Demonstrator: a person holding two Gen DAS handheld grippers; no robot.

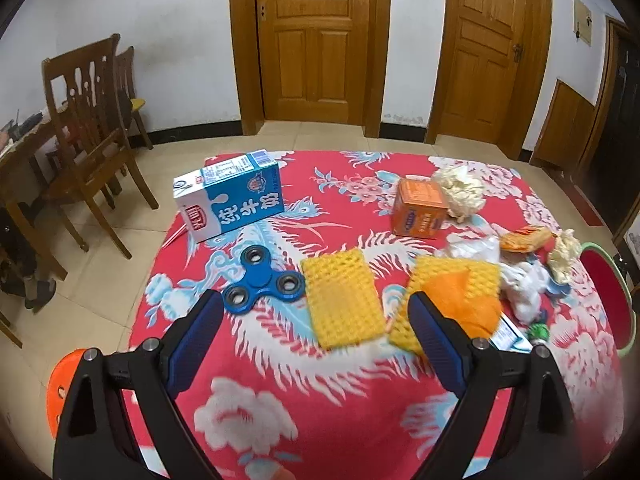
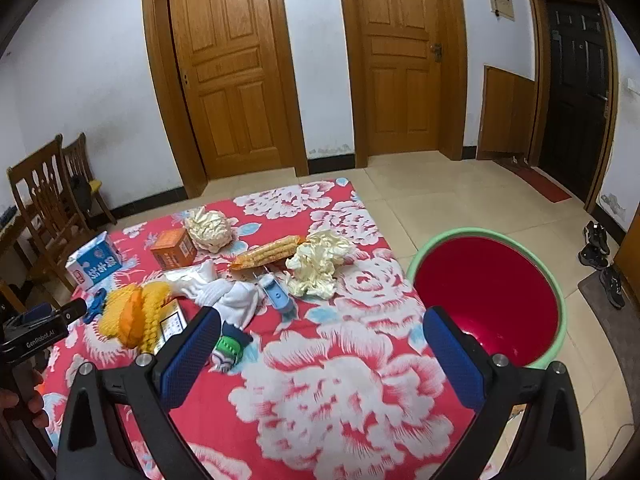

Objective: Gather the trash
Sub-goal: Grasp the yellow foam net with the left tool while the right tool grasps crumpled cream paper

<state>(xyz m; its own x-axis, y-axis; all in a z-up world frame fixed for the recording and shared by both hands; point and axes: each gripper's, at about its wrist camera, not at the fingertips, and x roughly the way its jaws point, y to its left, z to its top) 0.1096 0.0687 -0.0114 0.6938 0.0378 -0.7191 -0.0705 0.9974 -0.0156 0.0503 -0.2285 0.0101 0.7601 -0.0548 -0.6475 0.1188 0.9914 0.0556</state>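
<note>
Left gripper (image 1: 316, 312): wide open and empty, hovering over the near side of the table.
Right gripper (image 2: 322, 336): also wide open, holding nothing.
Nearest trash: the yellow foam net sleeve (image 1: 342, 298) lies flat on the red flowered cloth (image 1: 280, 380), directly ahead between the left fingers.
Long axis: it runs near to far, in line with the left gripper, so the jaws would close across its short width.
Second sleeve (image 1: 456, 296): just right of it, partly behind the right finger.
Bin: the red tub with green rim (image 2: 486, 292) stands off the table's right edge, just ahead of the right gripper.
Judgement: the left gripper looks better placed for the sleeve; the tub is on the other side.
</note>
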